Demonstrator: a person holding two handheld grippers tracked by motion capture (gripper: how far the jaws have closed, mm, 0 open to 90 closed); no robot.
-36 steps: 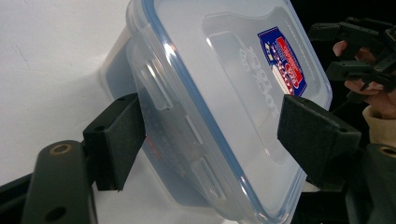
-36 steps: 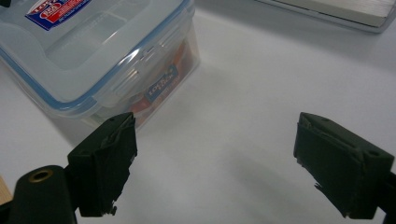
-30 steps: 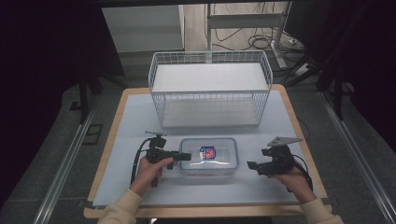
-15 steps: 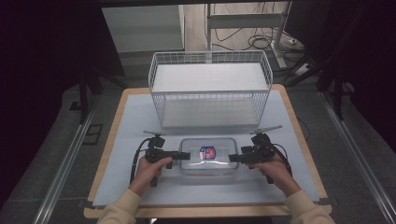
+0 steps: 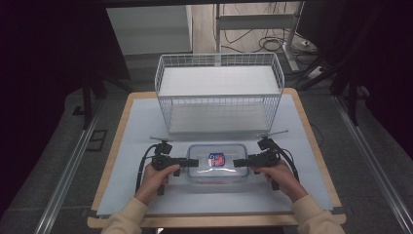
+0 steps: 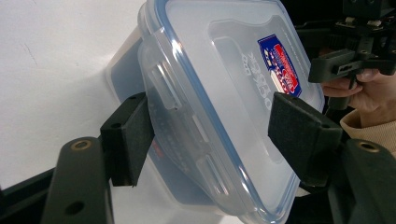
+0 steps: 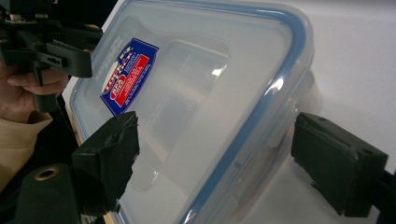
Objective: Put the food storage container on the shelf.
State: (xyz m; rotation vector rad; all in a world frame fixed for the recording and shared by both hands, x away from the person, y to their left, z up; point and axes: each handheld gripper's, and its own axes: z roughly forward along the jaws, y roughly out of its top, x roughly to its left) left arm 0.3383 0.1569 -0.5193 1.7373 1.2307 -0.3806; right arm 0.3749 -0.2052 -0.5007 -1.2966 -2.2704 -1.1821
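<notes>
Table [image 5: 146, 122] evenly lit from overhead; surroundings fall to near black. High view sharp, soft shadows under basket [image 5: 219, 87]. Gripper views: near jaws slightly soft, white glare streaks on box lid [image 6: 224, 93], background mat overexposed.

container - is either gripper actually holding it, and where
Not clearly. The left gripper straddles one short end of the container and the right gripper the other, lid rim between open jaws; no pad visibly presses on it.
</notes>
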